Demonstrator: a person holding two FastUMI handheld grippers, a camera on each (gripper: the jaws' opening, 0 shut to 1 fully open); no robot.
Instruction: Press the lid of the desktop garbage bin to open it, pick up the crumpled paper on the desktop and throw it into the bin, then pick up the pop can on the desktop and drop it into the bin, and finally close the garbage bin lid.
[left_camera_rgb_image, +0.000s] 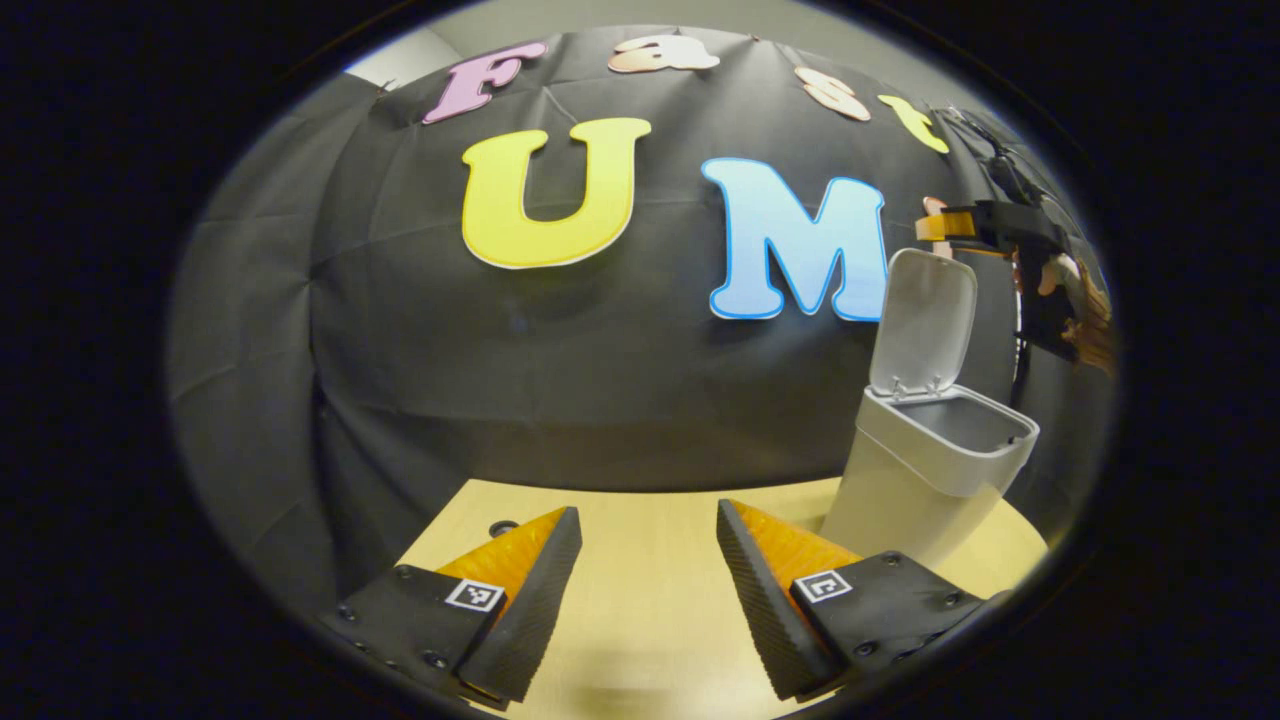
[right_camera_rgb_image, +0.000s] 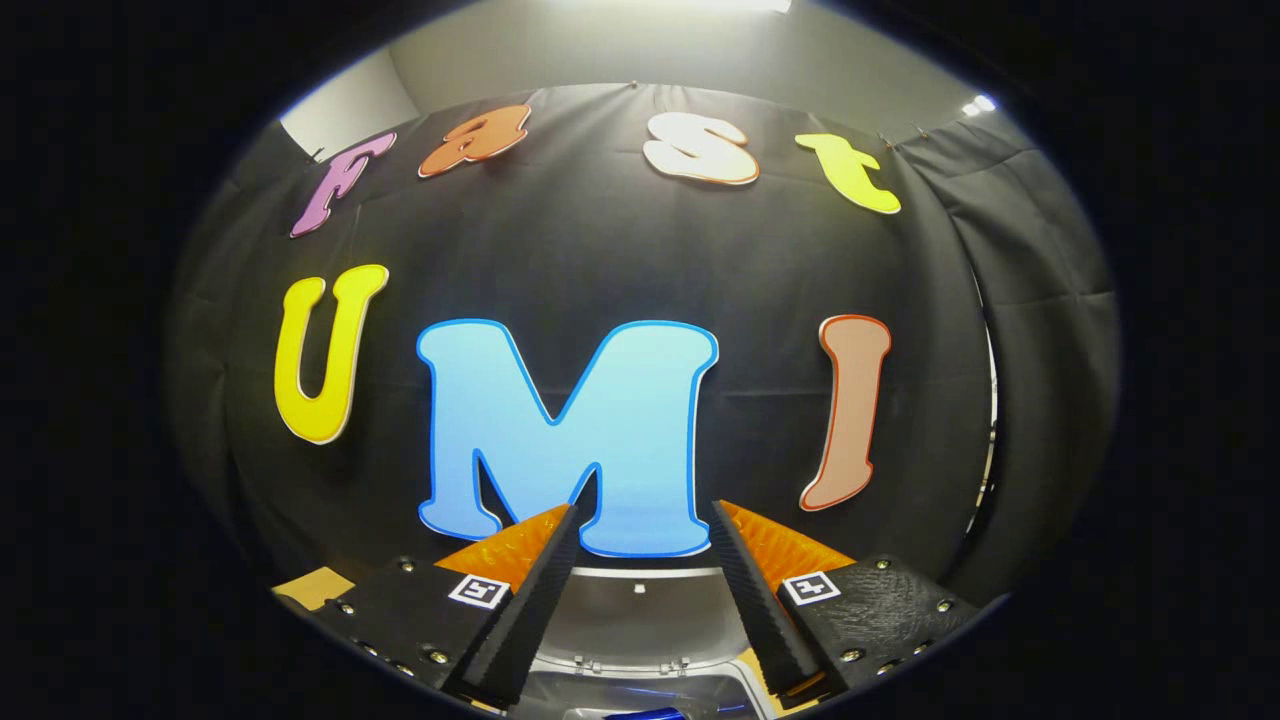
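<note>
The pale grey desktop bin (left_camera_rgb_image: 900, 490) stands on the wooden table (left_camera_rgb_image: 640, 620) to the right in the left gripper view, its lid (left_camera_rgb_image: 925, 320) tipped up and the mouth open. My left gripper (left_camera_rgb_image: 648, 512) hovers low over the table, left of the bin, open with nothing between its fingers. The right gripper (left_camera_rgb_image: 940, 225) hangs above and behind the raised lid, held by a hand (left_camera_rgb_image: 1085, 300). In the right gripper view, my right gripper (right_camera_rgb_image: 643, 510) is open and empty above the lid (right_camera_rgb_image: 640, 600). Something blue (right_camera_rgb_image: 640, 713) shows inside the bin's mouth at the bottom edge.
The black cloth wall stands close behind the table and bin. A small round hole (left_camera_rgb_image: 503, 527) sits in the tabletop near the far edge, left of my left gripper. A corner of the table (right_camera_rgb_image: 315, 588) shows at the lower left in the right gripper view.
</note>
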